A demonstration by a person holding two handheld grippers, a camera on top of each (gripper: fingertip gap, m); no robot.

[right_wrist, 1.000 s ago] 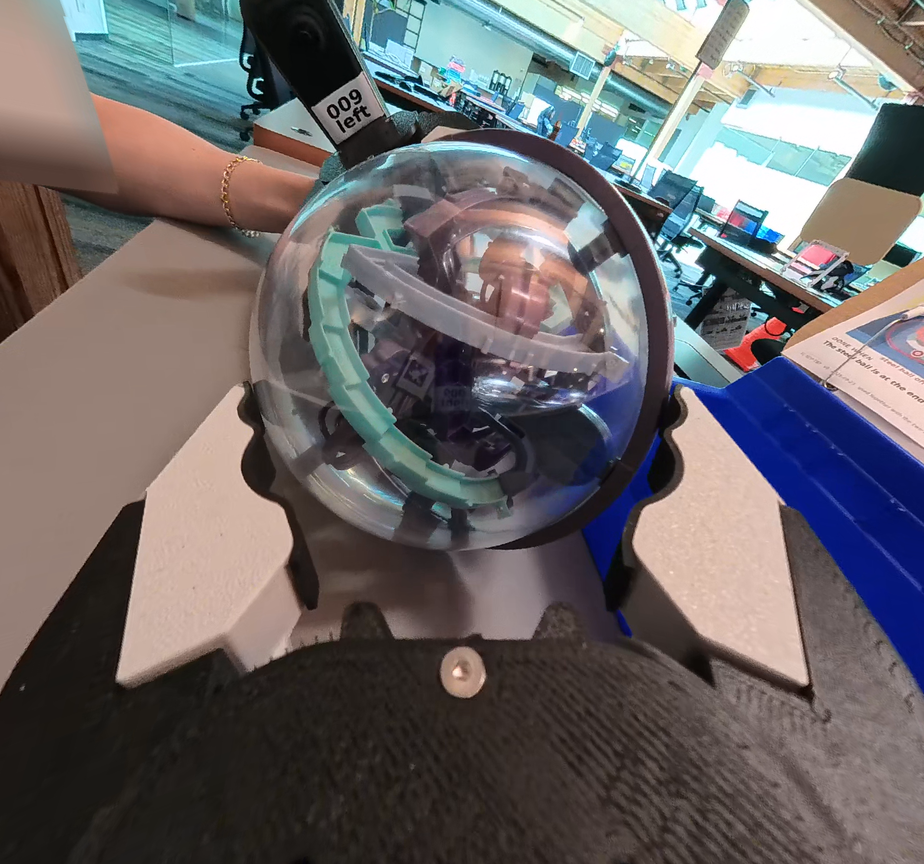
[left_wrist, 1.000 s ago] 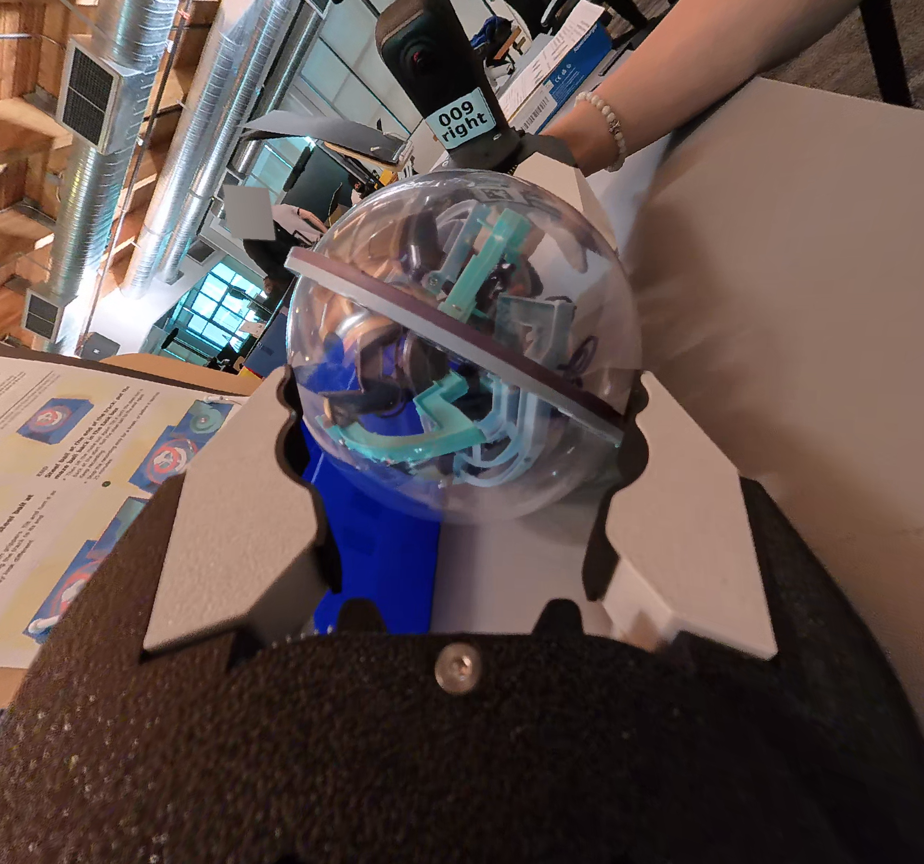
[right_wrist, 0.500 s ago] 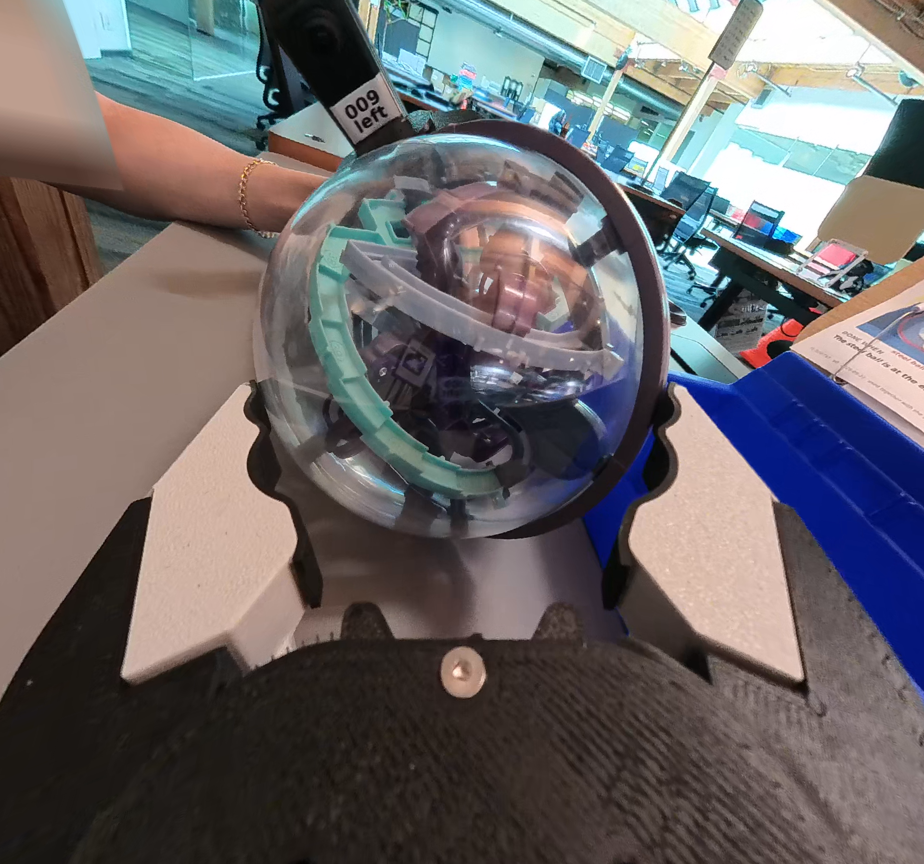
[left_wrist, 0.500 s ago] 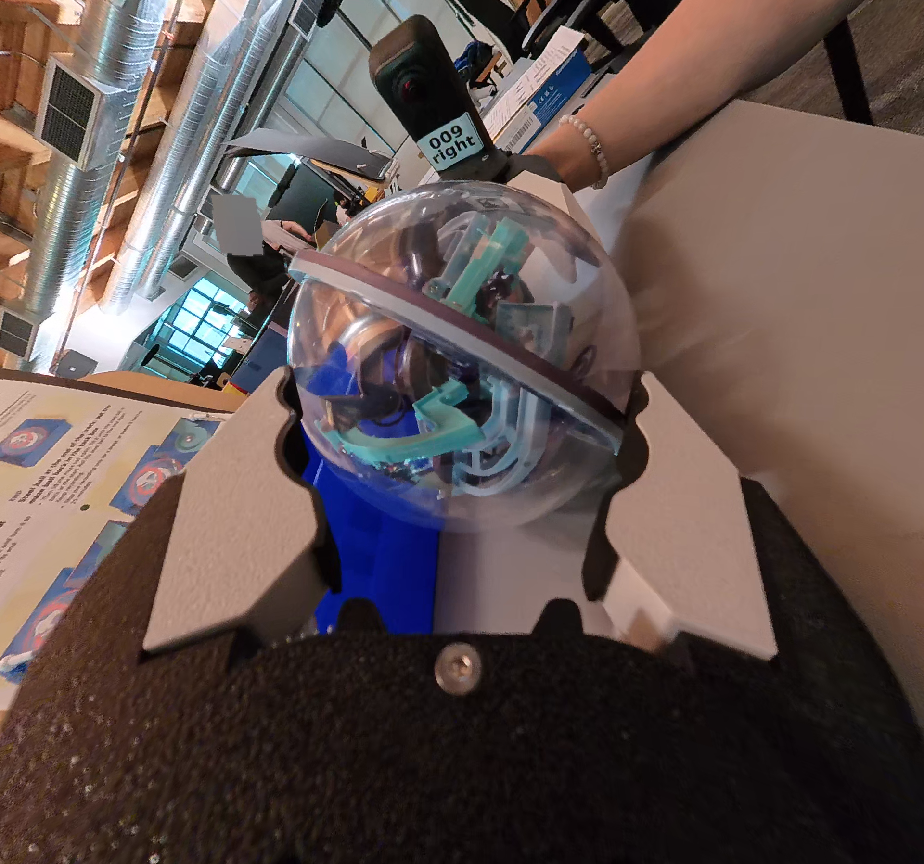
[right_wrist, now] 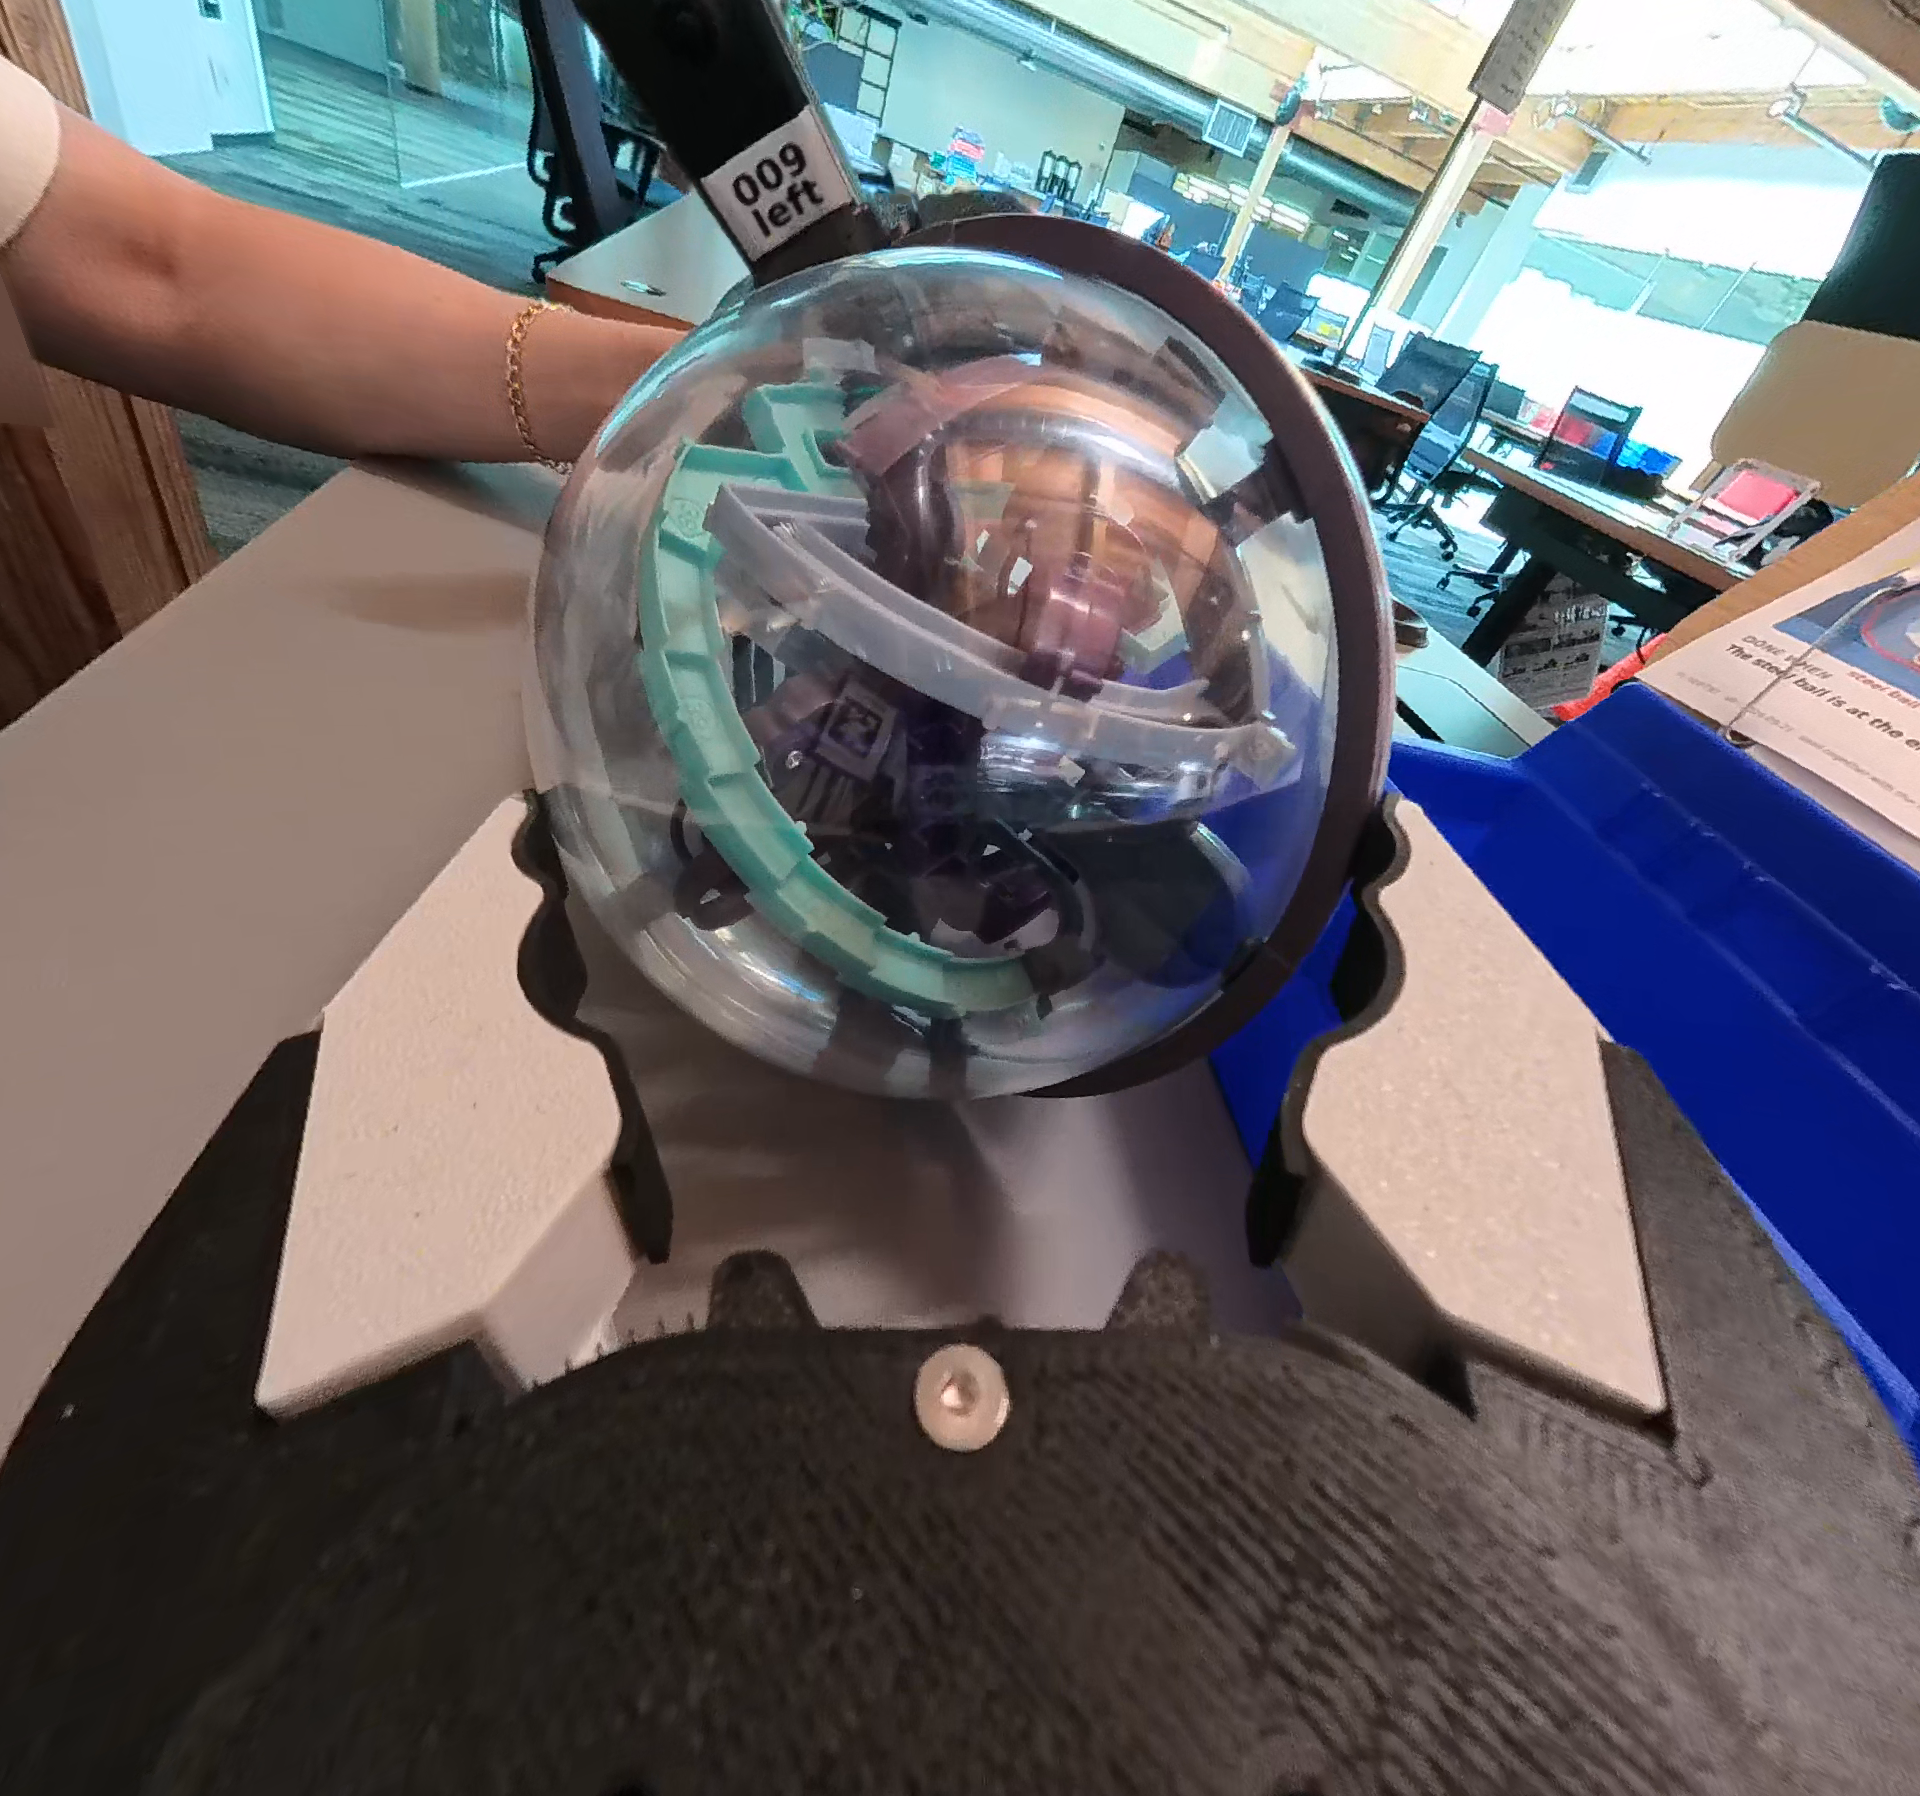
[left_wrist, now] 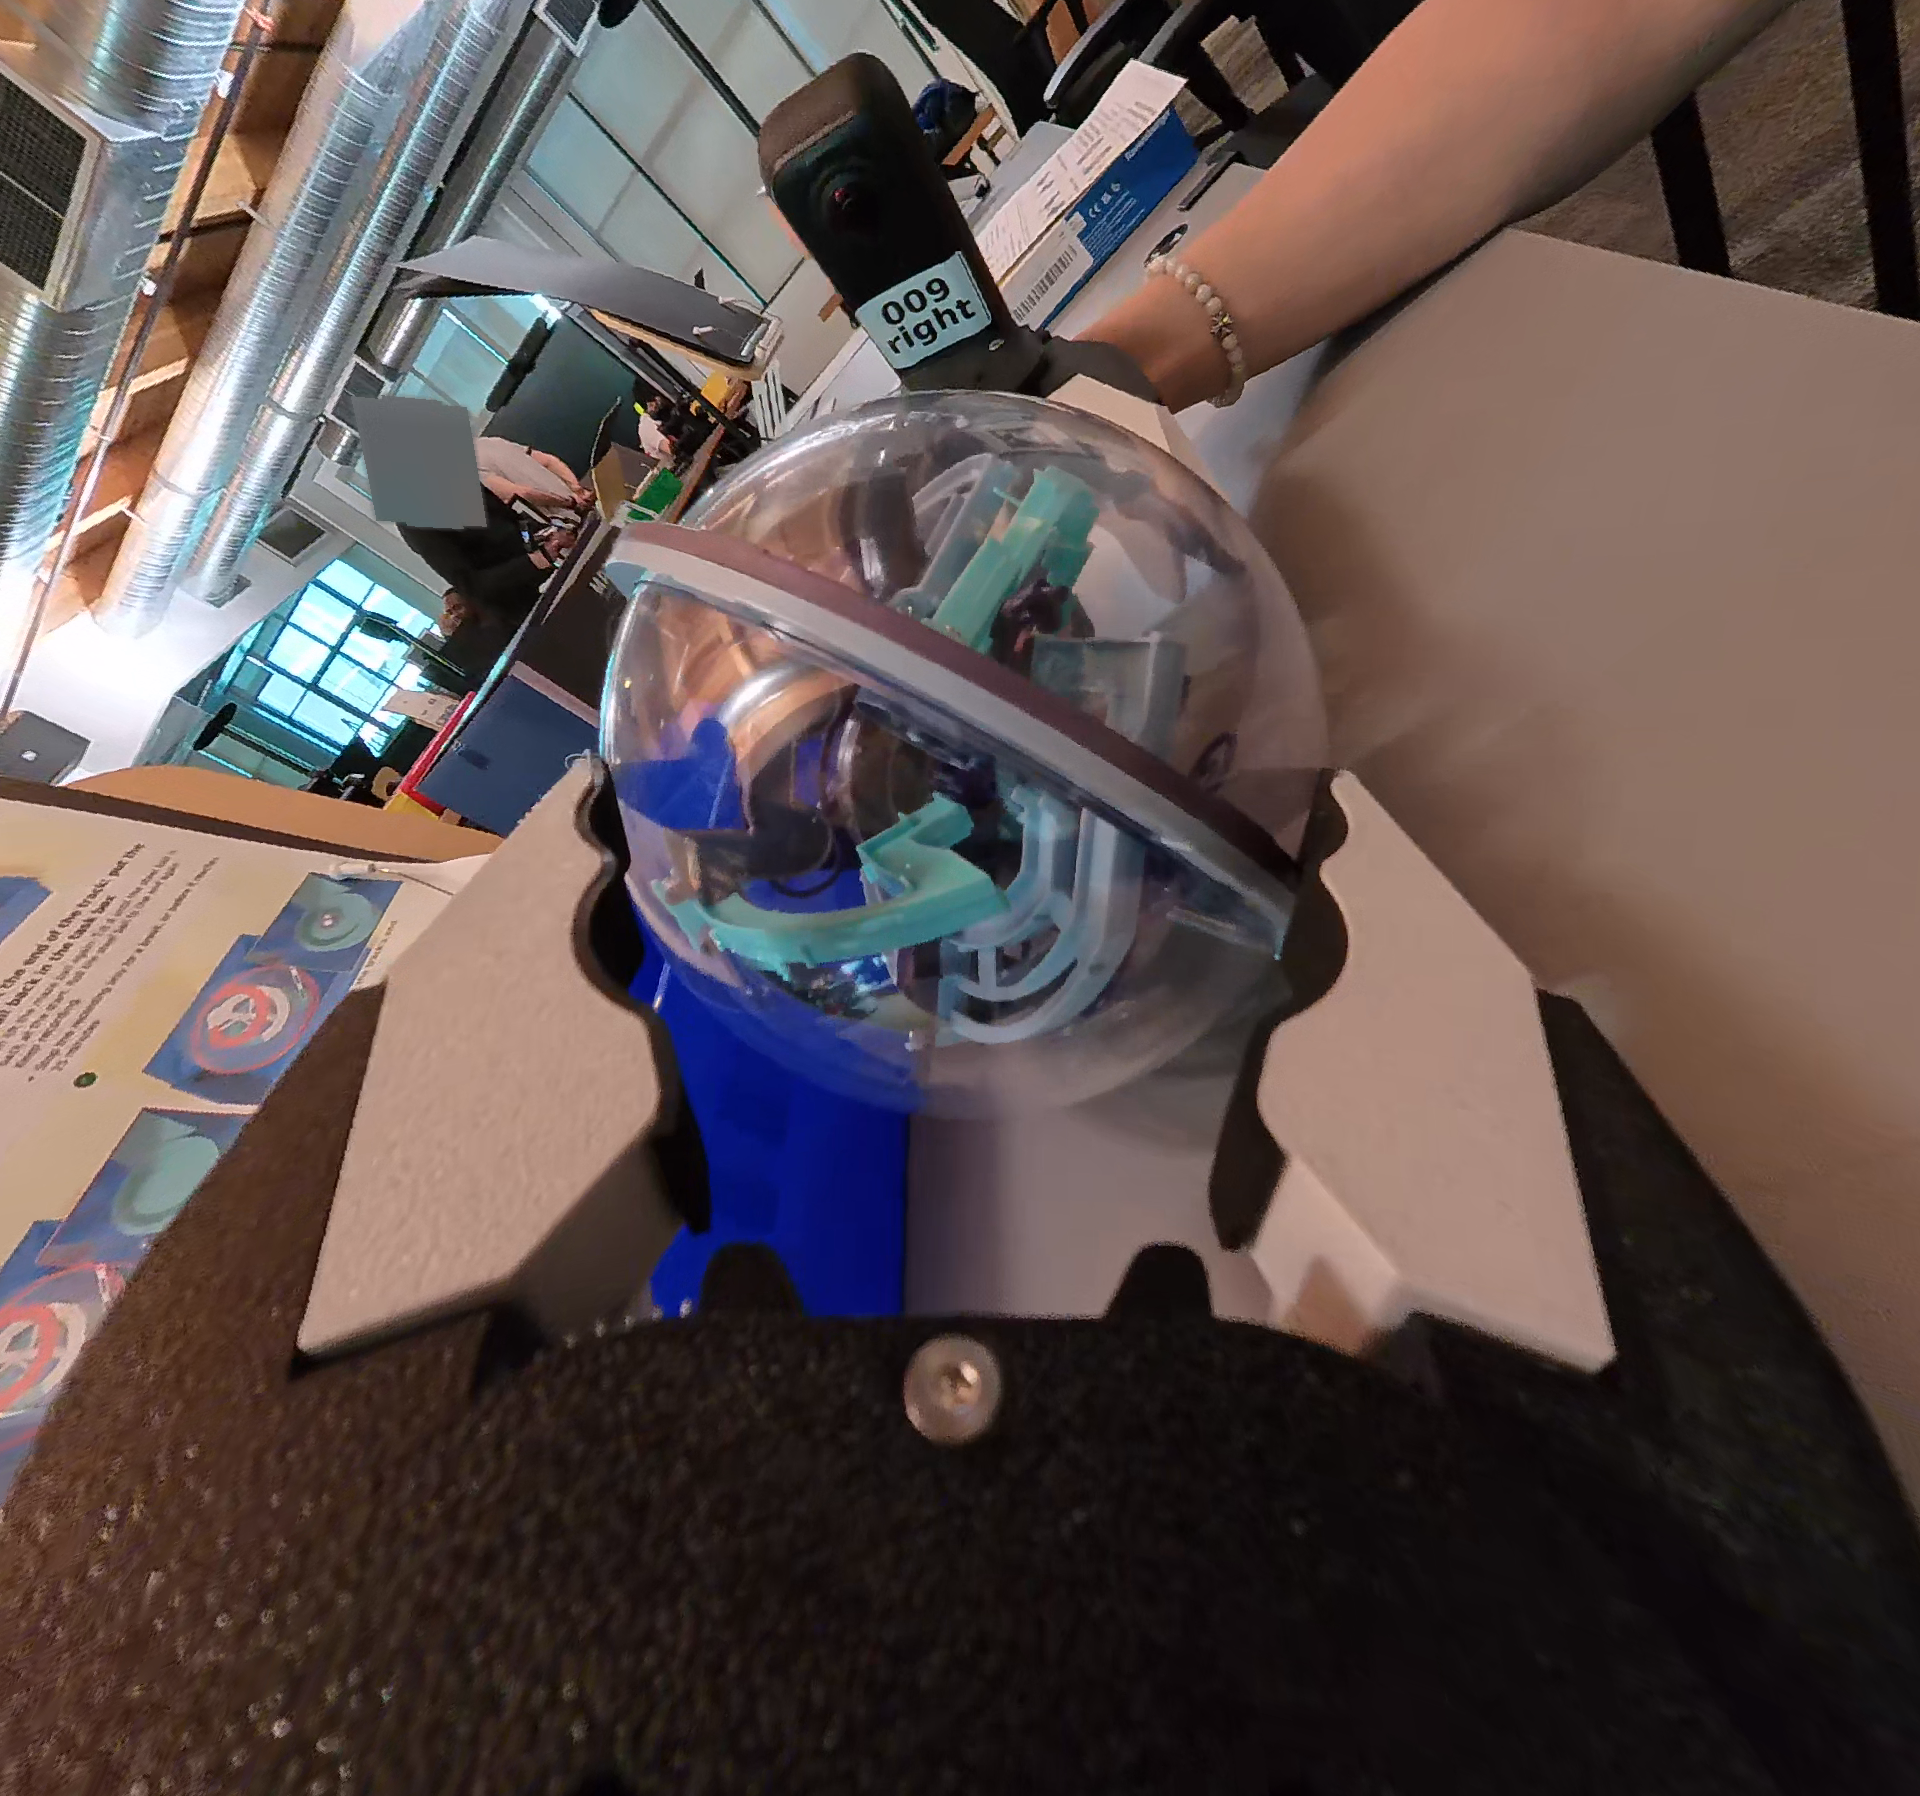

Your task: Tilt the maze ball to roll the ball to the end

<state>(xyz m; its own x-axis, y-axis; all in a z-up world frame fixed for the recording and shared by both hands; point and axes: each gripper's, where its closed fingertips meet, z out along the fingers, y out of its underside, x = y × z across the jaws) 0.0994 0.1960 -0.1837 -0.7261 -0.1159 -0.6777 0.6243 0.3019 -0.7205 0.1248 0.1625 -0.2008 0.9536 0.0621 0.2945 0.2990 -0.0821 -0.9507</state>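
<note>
Left tool [left_wrist: 951, 925] was closed onto the maze ball [left_wrist: 961, 770], its two grey fingers [left_wrist: 499, 1040] spread wide and pressing the clear sphere from either side. Right tool [right_wrist: 961, 925] gripped the same maze ball [right_wrist: 961, 645] from the opposite end, its fingers [right_wrist: 1455, 1102] likewise clamped against the shell. The sphere was held between the two tools, above the pale table [left_wrist: 1621, 666] and the edge of a blue bin [right_wrist: 1662, 915]; whether it touched the table could not be told.

In the left wrist view the dark equator ring [left_wrist: 977, 666] ran diagonally, high at left and low at right. In the right wrist view the same ring [right_wrist: 1340, 541] stood nearly upright along the right side of the sphere. Inside were teal [right_wrist: 727, 811], grey [right_wrist: 935, 624] and purple track pieces [right_wrist: 1060, 624]. The small steel ball could not be picked out in either view.

A black camera with a label [left_wrist: 873, 219] rose behind the sphere in the left wrist view, with a forearm wearing a bead bracelet [left_wrist: 1210, 323] beside it. In the right wrist view the other camera [right_wrist: 707, 73] and a forearm with a chain bracelet [right_wrist: 525, 385] showed behind. A printed instruction sheet [left_wrist: 135, 967] lay by the bin.
</note>
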